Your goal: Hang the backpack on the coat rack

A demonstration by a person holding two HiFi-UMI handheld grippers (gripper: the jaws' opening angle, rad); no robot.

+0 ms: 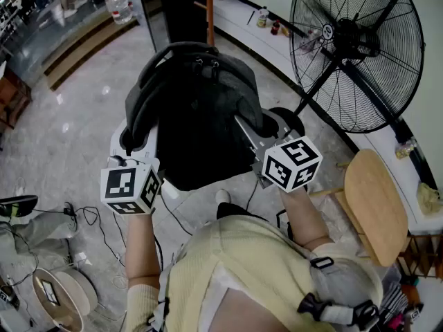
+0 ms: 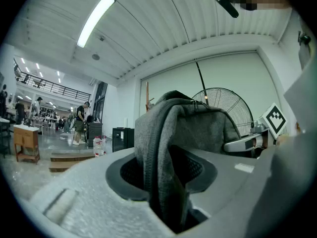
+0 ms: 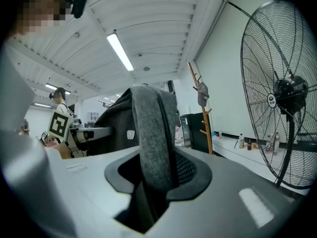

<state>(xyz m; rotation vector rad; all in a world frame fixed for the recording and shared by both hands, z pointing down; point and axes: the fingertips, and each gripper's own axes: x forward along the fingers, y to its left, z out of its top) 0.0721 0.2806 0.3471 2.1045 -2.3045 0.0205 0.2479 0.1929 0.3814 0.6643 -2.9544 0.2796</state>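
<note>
1. Backpack [image 1: 201,116] is carried clear of the floor, slung between the two grippers directly in front of the person.
2. Left gripper [image 2: 166,182]: jaws drawn in on the left strap [image 2: 158,148], grey webbing pinched in the throat. No gap is seen beside it.
3. Right gripper [image 3: 153,182]: jaws likewise narrowed on the right strap [image 3: 153,133], which rises out of the throat and arches over towards the bag.
4. Orientation: the bag appears upright, long axis near vertical, top end uppermost, strap side towards the person and bulk facing away.
5. Coat rack [image 3: 203,115] stands ahead, beyond the bag and well apart from it, left of the standing fan [image 1: 356,47]. Its wooden pole [image 1: 209,9] is vertical, with pegs angled upward.
6. Governing relation: the rack lies forward of both grippers along the line they point. Neither gripper is plainly nearer.
7. Judgement: carry phase, hanging not yet done. The bag's top must be brought level with a peg.
</note>
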